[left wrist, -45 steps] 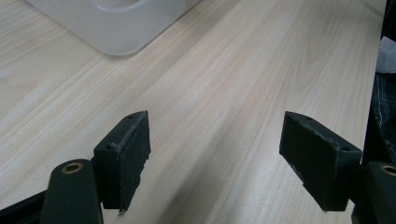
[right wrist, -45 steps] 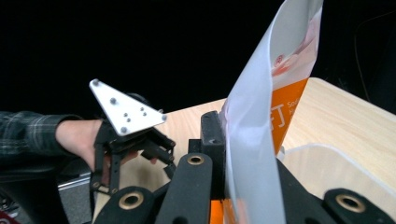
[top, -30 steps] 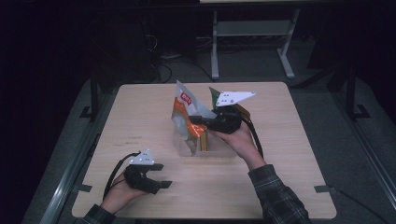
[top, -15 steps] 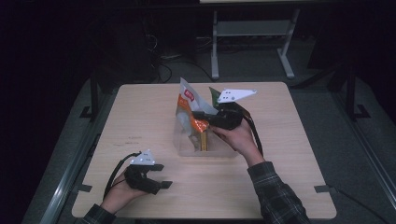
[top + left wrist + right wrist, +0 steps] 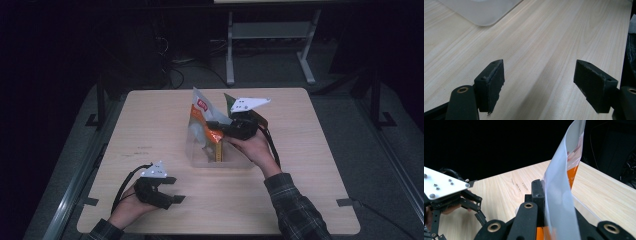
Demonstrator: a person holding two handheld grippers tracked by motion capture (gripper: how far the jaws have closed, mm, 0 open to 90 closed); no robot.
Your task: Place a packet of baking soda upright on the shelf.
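Observation:
A snack bag (image 5: 199, 112), white with a red label and an orange lower part, stands tilted over a clear plastic container (image 5: 237, 162) in the middle of the table. My right gripper (image 5: 210, 124) is shut on the bag's side; in the right gripper view the bag (image 5: 562, 192) rises between the closed jaws of the right gripper (image 5: 544, 195). An orange packet (image 5: 218, 150) stands inside the container. My left gripper (image 5: 175, 190) rests on the table near the front left, open with nothing between its pads (image 5: 496, 80). It is also in the right gripper view, as the left gripper (image 5: 480, 210).
The wooden table (image 5: 310, 150) has bare surface to the left, right and front of the container. A corner of the container (image 5: 481, 10) lies ahead of the left gripper. A metal stand (image 5: 270, 35) and cables sit on the dark floor beyond the table.
The right gripper and the bag have shifted only slightly. The left gripper has stayed where it was.

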